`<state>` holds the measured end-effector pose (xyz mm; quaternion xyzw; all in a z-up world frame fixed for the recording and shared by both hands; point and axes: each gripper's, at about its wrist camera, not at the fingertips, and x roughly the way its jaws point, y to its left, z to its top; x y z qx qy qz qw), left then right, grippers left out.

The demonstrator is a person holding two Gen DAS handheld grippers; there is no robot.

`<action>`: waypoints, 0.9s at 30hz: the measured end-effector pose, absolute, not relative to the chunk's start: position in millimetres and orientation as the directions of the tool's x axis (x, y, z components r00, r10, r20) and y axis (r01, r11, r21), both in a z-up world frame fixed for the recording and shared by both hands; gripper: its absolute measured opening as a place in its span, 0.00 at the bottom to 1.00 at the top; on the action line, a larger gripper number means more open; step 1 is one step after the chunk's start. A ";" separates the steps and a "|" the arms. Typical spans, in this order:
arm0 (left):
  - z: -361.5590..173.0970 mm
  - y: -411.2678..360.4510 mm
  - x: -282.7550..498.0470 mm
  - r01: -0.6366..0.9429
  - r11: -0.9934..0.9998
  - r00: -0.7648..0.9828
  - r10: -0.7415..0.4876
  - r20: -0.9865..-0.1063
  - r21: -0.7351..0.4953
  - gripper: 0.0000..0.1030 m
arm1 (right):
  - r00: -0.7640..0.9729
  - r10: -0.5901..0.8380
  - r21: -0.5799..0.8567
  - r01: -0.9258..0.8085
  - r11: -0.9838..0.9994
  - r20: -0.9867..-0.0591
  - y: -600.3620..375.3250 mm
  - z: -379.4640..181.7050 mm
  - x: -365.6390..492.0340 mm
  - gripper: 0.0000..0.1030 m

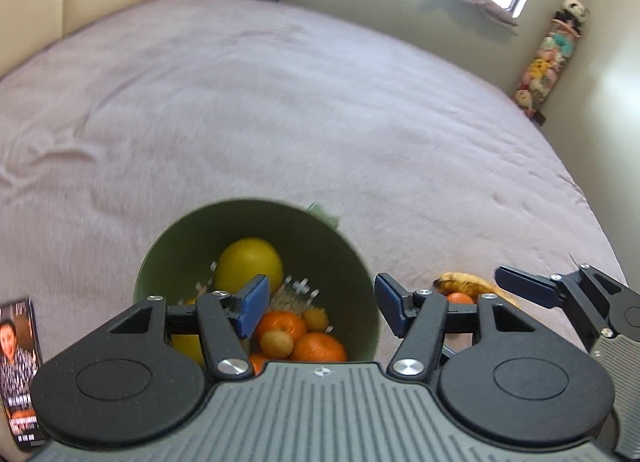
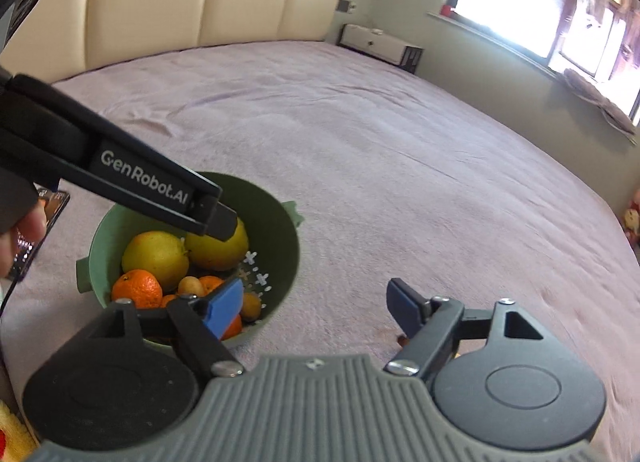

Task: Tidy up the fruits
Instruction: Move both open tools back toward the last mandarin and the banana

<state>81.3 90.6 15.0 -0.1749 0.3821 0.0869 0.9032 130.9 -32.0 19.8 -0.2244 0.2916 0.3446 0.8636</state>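
My left tongs (image 1: 320,304) stand wide with nothing between the pads, over the near rim of the green colander (image 1: 348,254) on the bed (image 1: 280,101). My right tongs (image 2: 316,306) gape just as wide and empty, beside it. Two yellow citrus (image 2: 156,258), mandarins (image 2: 138,288) and small tan fruits lie in the colander; a banana (image 1: 468,282), perhaps over a mandarin, lies on the bed near its front edge

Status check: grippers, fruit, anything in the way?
Left gripper and right gripper open, empty. Green bowl holds oranges, yellow fruit. Banana and one orange outside. Nothing blocking.
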 end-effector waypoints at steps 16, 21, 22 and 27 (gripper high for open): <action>6.7 10.8 88.6 -0.071 0.993 0.723 -0.014 -0.690 -0.094 0.69 | 0.668 0.287 -0.123 -0.495 0.860 -0.686 -115.7 8.9 125.3 0.76; -3.2 -8.5 93.3 -0.020 0.998 0.716 -0.028 -0.697 -0.060 0.69 | 0.652 0.264 -0.088 -0.454 0.887 -0.711 -133.9 -2.9 133.2 0.76; -4.6 -12.1 94.2 -0.012 0.998 0.714 -0.031 -0.699 -0.056 0.69 | 0.648 0.257 -0.083 -0.445 0.892 -0.717 -136.7 -6.8 134.8 0.76; -12.7 -21.9 98.8 0.021 0.998 0.709 -0.058 -0.703 -0.062 0.64 | 0.628 0.238 -0.047 -0.402 0.915 -0.741 -151.9 -19.2 146.8 0.75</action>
